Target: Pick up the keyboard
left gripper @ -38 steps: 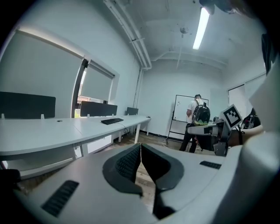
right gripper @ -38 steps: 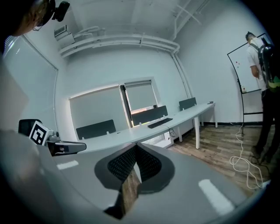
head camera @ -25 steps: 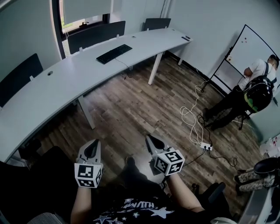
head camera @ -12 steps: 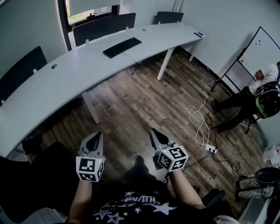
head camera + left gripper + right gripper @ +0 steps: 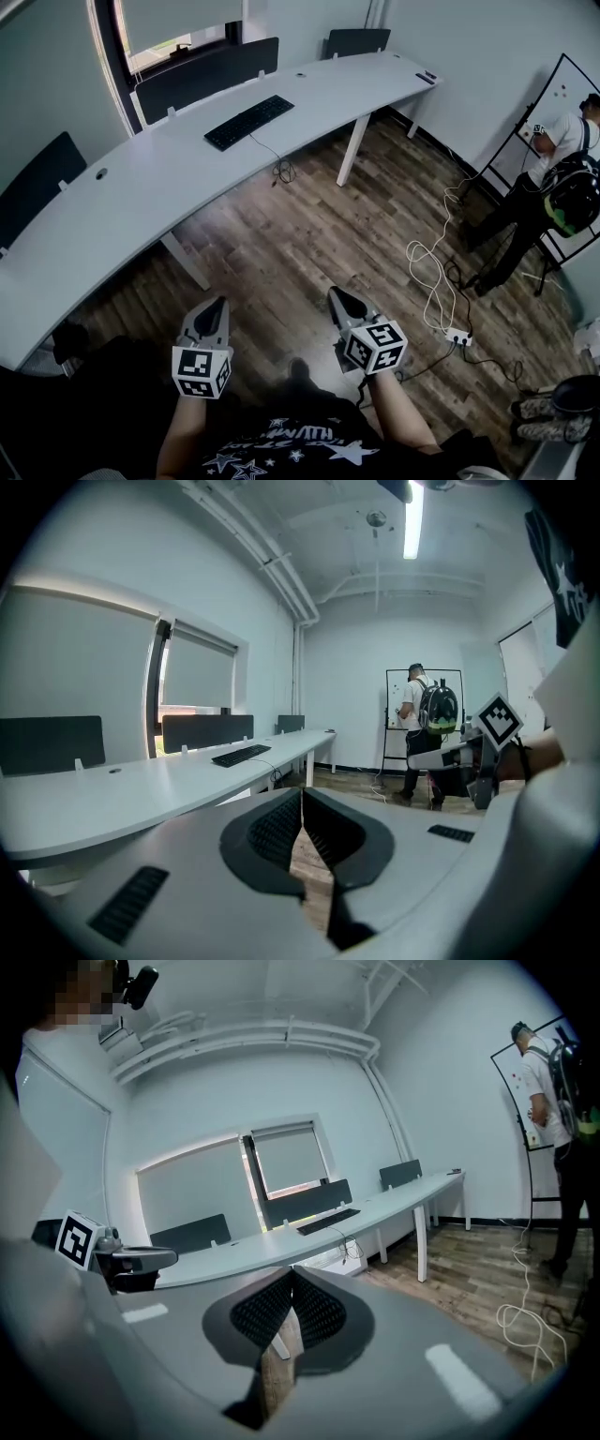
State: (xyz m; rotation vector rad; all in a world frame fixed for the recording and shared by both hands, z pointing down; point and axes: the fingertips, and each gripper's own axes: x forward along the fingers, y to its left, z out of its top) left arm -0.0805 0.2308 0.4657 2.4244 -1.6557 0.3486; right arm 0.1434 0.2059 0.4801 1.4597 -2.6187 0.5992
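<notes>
Head view: the keyboard [image 5: 249, 122], black, flat and long, lies on the curved white surface [image 5: 187, 178], well apart from me. Its cable [image 5: 278, 169] hangs over the near edge. I judge it light, rigid and smooth, and best taken by both short ends.

Left gripper view: left tool [image 5: 303, 803] closed, empty.

Right gripper view: right tool [image 5: 291, 1283] closed, nothing between its jaws.

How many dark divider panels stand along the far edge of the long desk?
3 divider panels: one at the left end, one behind the keyboard at, one at the far right end. More may lie beyond the left edge of the head view.
</notes>
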